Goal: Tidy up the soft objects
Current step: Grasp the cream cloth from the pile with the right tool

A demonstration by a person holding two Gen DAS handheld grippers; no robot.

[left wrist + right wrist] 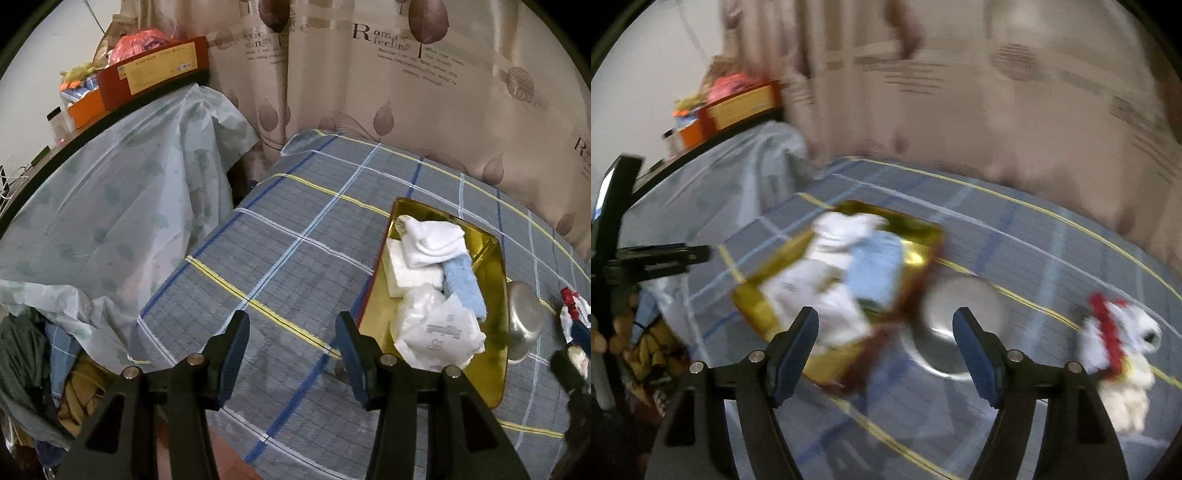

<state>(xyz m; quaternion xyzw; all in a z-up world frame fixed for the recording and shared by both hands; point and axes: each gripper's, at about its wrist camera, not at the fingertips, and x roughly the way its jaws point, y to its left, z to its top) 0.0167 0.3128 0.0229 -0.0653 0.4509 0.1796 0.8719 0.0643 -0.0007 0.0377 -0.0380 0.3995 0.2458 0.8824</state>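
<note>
Two grippers are seen above a plaid tablecloth [295, 236]. At 10 o'clock a red box [155, 70] carries an illegible yellow label. "Romantic feeling" is printed on the curtain [380, 37] at 12. The left gripper [291, 332] is held open, empty. At 3 o'clock, soft white cloths [432, 240] are piled in the gold tray [495, 258]. The right gripper [886, 332] is parted, empty; a plush toy [1119, 354] lies at its 3 o'clock.

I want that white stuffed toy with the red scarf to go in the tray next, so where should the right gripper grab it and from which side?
Grip the stuffed toy across its soft body, just below the red scarf, coming down from above. It lies alone on the checked cloth, right of the metal bowl, so nothing blocks a downward approach. The right gripper is open and empty. The view is blurred, so its exact pose is unclear.
</note>
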